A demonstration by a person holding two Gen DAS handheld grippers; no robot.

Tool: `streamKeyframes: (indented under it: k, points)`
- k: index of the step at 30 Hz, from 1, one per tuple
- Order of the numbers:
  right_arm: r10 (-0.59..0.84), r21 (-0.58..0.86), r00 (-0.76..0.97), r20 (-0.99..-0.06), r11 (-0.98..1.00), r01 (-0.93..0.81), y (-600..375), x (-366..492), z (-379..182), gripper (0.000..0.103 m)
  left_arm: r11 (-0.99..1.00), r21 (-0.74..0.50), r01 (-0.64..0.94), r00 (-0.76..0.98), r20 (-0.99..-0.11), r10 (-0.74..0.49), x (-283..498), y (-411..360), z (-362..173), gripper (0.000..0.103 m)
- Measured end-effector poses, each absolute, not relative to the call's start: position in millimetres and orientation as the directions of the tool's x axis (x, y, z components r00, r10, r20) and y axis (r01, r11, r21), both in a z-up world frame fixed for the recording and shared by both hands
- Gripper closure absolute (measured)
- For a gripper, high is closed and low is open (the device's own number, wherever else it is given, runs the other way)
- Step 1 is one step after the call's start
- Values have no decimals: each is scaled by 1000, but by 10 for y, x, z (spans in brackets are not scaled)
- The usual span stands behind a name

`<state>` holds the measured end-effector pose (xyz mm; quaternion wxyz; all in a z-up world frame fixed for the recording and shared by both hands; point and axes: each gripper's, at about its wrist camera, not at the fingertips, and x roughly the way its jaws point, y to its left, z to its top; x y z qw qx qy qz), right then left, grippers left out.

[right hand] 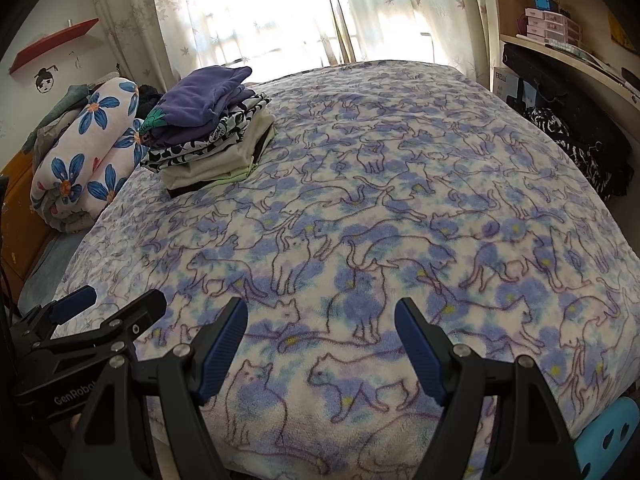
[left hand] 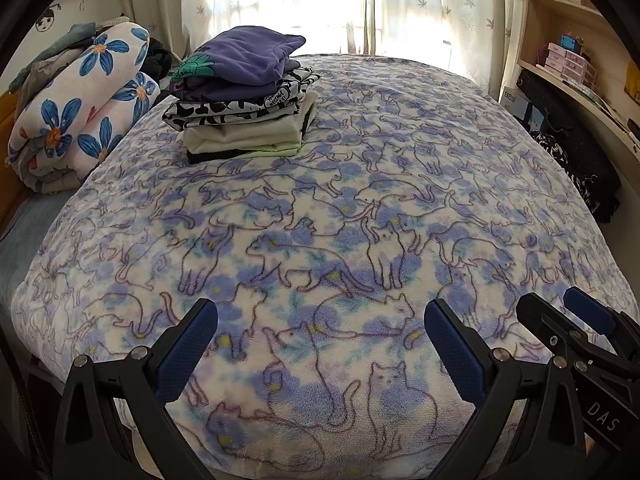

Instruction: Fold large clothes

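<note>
Blue-padded left gripper (left hand: 320, 316) and right gripper (right hand: 321, 318) side by side, level over blanket (left hand: 340, 208), jaws spread, holding nothing; folded stack (left hand: 244, 92) far-left.

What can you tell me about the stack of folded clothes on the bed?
The stack of folded clothes sits at the far left of the cat-print fleece blanket, beside a rolled blue-flower quilt. From the top: purple soft garments, a black-and-white patterned piece, cream and pale green layers, something dark at the bottom. It looks neat and upright, with neither gripper touching it.
</note>
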<state>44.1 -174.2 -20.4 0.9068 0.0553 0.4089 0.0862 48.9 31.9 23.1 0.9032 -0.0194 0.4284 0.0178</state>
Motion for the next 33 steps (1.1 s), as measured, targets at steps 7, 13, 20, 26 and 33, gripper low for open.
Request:
streamKeyframes:
  k: [7,13,20,26,33]
  points:
    - [201,170,649,-734,979,-111,-1744,446,-212,27,998,-25,-49,626,-780,11,474,339,205,1]
    - [201,169,649,-734,979,-112,-1733,451,-214,27,999,-24,-47,621,-783,11,491,351,202,1]
    - [203,171,649,-733,979,-112,-1738,455,-216,27,999,-24,-45,621,-784,8,499,344,195,2]
    - [202,170,645,-737,979,-112,-1742,464,-222,27,999,-33,-40,601,-799,-2,514,397,174,2]
    - [205,172,642,-739,979,-114,-1749,445,-232,27,999,-23,-40,588,-809,5,551,408,155,2]
